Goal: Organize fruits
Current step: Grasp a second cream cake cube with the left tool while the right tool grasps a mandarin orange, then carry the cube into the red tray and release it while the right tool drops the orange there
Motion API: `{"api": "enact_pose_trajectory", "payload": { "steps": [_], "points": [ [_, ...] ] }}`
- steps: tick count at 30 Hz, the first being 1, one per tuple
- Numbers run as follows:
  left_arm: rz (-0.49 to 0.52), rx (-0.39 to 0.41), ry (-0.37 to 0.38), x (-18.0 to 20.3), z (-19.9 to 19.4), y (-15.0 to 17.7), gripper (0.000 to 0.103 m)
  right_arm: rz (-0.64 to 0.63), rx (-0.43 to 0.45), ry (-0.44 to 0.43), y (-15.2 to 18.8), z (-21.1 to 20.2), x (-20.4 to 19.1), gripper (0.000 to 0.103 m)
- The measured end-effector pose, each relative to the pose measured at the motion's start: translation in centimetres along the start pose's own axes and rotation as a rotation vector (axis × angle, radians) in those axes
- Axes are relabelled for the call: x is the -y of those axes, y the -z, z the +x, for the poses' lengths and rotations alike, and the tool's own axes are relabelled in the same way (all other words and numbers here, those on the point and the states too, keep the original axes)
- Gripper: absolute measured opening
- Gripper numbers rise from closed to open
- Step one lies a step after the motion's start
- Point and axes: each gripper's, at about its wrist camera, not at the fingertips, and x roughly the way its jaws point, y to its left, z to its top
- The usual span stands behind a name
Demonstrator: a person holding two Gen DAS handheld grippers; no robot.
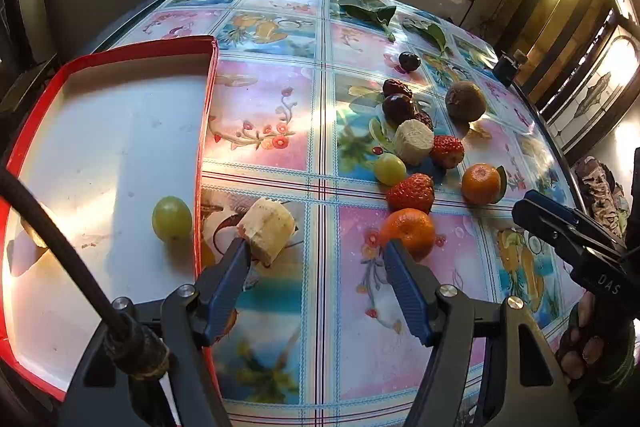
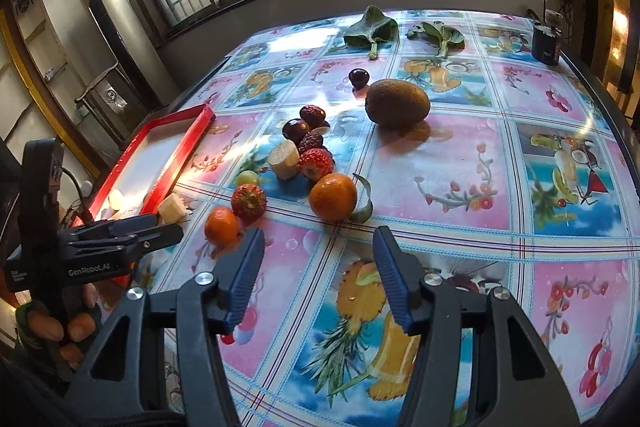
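Hovering with jaws apart and empty, the left gripper (image 1: 316, 251) has one blue finger against a banana chunk (image 1: 267, 230) at 11 o'clock, just outside the red tray (image 1: 204, 131); a sideways nudge could roll the chunk. The right gripper (image 2: 318, 247) is spread too, holding nothing. Farther off at 1 o'clock, round tangerines (image 1: 408, 229) and strawberries (image 1: 412, 191) crowd together, so one bump could scatter them.

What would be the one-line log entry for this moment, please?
left claw: open, beside banana piece | right claw: open, empty | tray: one grape visible
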Motion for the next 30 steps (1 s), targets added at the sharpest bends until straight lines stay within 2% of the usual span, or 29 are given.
{"api": "enact_pose_trajectory", "payload": {
  "steps": [6, 8, 10, 11, 17, 23, 30],
  "points": [
    [0.009, 0.011, -0.035, 0.2, 0.8, -0.9, 0.069, -0.034, -0.025, 0.056, -1.4, 3.2, -0.2, 0.058],
    [0.018, 0.015, -0.045, 0.2, 0.9, -1.0, 0.065, -0.041, -0.033, 0.075, -1.8, 4.1, -0.1, 0.057],
    [0.03, 0.01, -0.058, 0.1, 1.2, -0.8, 0.046, -0.046, -0.046, 0.087, -2.0, 4.9, 0.1, 0.053],
    [0.027, -0.007, -0.055, -0.1, 1.6, -0.8, 0.027, -0.047, -0.055, 0.088, -2.1, 5.3, 0.2, 0.051],
    [0.044, -0.001, -0.049, 0.0, 1.1, -0.3, 0.025, -0.063, -0.072, 0.077, -1.8, 5.9, -0.1, 0.039],
    [0.045, 0.021, -0.04, 0.8, -0.5, 0.3, 0.025, -0.034, -0.04, 0.081, -1.7, 4.3, 0.4, 0.038],
    [0.079, 0.084, -0.086, 2.8, -3.5, 1.0, 0.025, -0.029, 0.023, 0.025, -1.0, 0.0, -0.6, 0.038]
  ]
}}
